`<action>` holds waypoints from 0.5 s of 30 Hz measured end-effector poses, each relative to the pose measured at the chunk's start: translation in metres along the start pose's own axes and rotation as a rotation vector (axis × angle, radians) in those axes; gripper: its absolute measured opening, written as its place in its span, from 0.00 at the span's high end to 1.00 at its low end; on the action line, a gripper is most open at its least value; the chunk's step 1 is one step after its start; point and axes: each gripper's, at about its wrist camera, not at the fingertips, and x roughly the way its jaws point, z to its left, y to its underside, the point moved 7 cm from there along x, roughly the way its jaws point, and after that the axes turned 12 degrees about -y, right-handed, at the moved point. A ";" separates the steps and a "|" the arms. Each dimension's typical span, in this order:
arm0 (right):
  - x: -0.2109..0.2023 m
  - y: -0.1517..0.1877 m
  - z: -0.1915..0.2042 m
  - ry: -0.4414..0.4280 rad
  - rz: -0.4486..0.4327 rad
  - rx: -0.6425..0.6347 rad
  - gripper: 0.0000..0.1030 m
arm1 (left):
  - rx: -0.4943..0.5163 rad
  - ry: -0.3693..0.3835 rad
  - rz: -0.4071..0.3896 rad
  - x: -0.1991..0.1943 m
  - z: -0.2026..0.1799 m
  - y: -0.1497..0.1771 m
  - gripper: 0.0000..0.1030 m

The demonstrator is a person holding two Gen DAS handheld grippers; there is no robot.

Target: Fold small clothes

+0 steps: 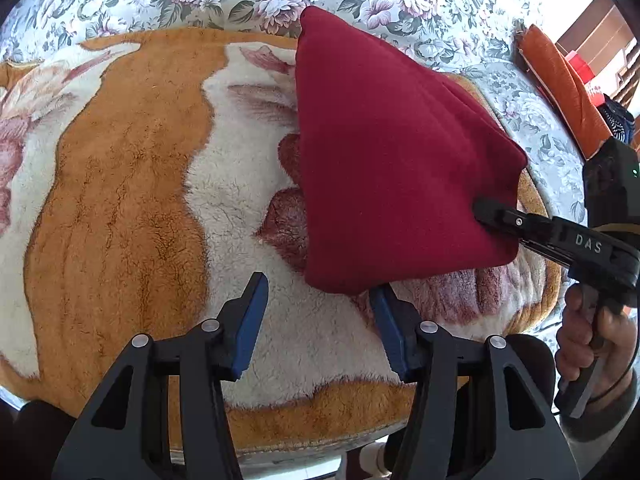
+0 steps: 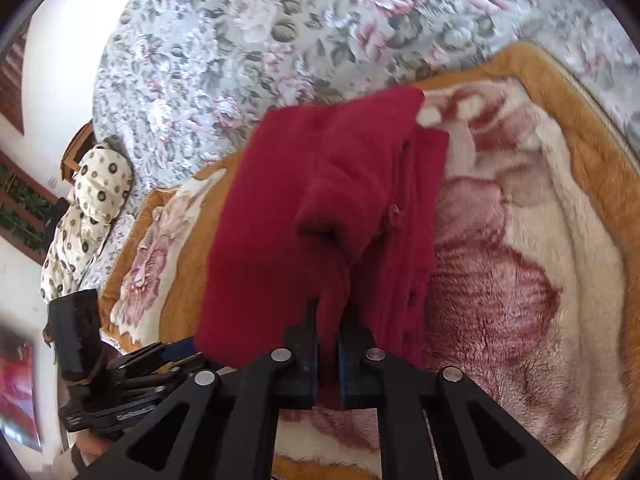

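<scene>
The right gripper [image 2: 328, 354] is clamping the red cloth's [image 1: 392, 152] near edge above the blanket's [image 1: 120, 200] right side; the left gripper [image 1: 316, 320], jaws apart and empty, is sitting just beneath its lower corner.

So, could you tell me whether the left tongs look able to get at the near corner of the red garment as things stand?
Probably yes. The left tongs stand open just below the red garment, nothing between them and its near corner. The right tongs pinch another edge, holding it above the blanket.
</scene>
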 end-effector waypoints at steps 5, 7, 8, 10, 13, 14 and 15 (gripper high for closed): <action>-0.052 -0.021 0.019 -0.001 -0.092 -0.065 0.80 | 0.065 -0.018 -0.095 -0.045 0.004 -0.005 0.48; -0.065 -0.037 0.026 0.034 -0.132 -0.106 0.74 | 0.059 -0.021 -0.120 -0.054 0.006 -0.015 0.48; -0.066 -0.047 0.027 0.043 -0.144 -0.107 0.65 | 0.060 -0.015 -0.132 -0.056 0.004 -0.021 0.48; -0.061 -0.070 0.019 0.051 -0.172 -0.069 0.60 | 0.065 -0.025 -0.159 -0.057 -0.001 -0.035 0.48; -0.031 -0.103 -0.003 0.043 -0.147 0.023 0.60 | 0.073 -0.002 -0.185 -0.053 -0.017 -0.052 0.48; -0.018 -0.108 -0.010 0.055 -0.120 0.052 0.60 | 0.079 0.003 -0.183 -0.047 -0.024 -0.057 0.48; -0.006 -0.114 -0.019 0.057 -0.094 0.082 0.61 | 0.090 0.006 -0.178 -0.042 -0.031 -0.059 0.48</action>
